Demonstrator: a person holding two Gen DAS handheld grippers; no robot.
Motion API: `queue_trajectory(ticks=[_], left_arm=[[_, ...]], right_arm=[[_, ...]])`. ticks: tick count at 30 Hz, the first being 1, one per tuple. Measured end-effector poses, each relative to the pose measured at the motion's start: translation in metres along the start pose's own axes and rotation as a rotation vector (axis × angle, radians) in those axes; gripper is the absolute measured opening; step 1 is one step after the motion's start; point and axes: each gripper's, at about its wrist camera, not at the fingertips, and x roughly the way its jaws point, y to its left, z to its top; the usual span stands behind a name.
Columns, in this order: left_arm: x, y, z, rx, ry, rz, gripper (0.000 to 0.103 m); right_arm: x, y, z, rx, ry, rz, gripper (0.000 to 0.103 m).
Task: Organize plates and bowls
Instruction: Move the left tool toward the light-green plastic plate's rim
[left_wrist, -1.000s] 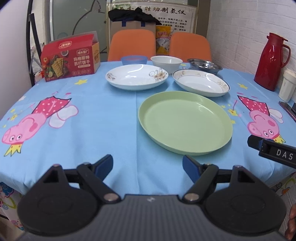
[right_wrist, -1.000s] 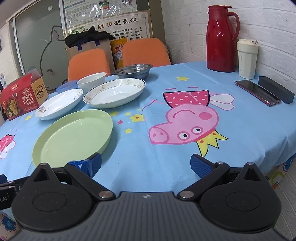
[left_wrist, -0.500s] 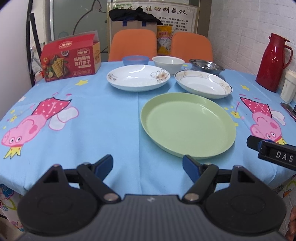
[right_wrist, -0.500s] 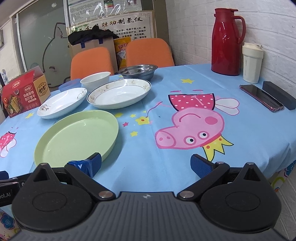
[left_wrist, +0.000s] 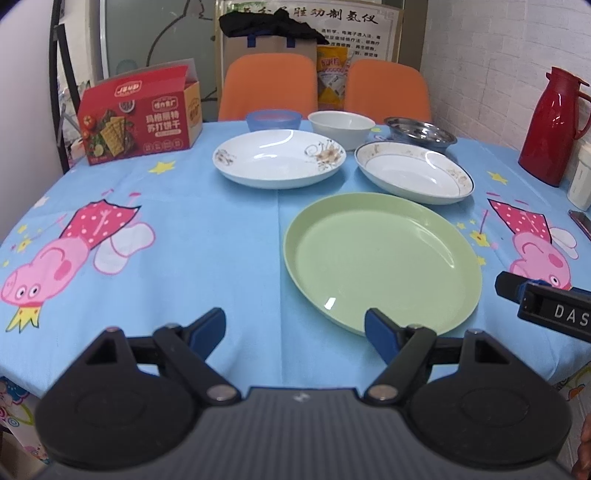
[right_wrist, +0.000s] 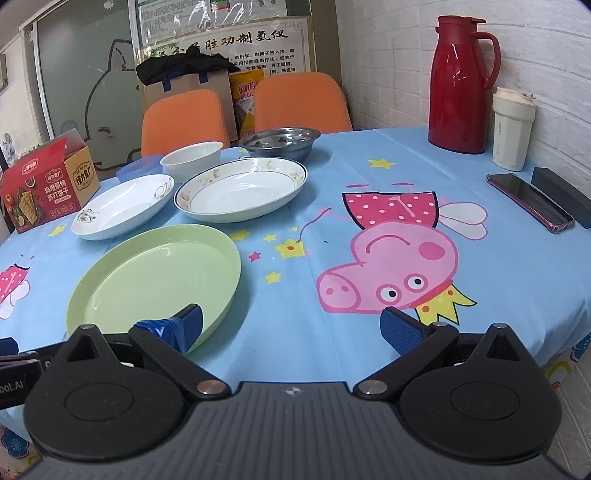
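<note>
Both tools hung spread and empty over the near edge of the table with its blue cartoon-pig cloth: the left gripper gaped with nothing between its blue pads, and the right gripper stood just as wide, one pad hovering in front of the nearest rim. Closest in lay the round pale-green plastic plate, shallow, smooth and glossy — probably light and tough, though slick, so a pinch on its raised near rim looked the safest hold. Behind it, towards the middle, sat two white glazed dishes, the flower-printed shallow plate to the left and the gold-rimmed oval dish to the right, apart from each other; these looked heavier, hard and chippable, best taken by the lip and set down gently. At the far edge stood the small translucent blue bowl, the white ceramic bowl and the shiny steel bowl, all three upright and unstacked.
</note>
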Motion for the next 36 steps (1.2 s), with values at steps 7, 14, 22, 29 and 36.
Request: queue_trajectory(ticks=[7,14,22,29,36], left_arm=[[0.015,0.0,0.017,0.004,0.018,0.003,0.078],[0.044,0.013,0.035,-0.023,0.064,0.011,0.078],[0.067,0.028,0.049,-0.053,0.118,-0.04,0.077],[0.078,0.03,0.053,-0.044,0.126,-0.107,0.077],[0.096,0.017,0.059,0.023,0.149,-0.093,0.078]], right_arm=[[0.013,0.002,0.012,-0.002,0.013,0.016,0.09],[0.04,0.006,0.023,-0.022,0.069,0.039,0.09],[0.054,0.017,0.027,-0.062,0.095,0.113,0.09],[0.067,0.039,0.019,-0.164,0.136,0.161,0.09],[0.076,0.048,0.015,-0.209,0.106,0.179,0.091]])
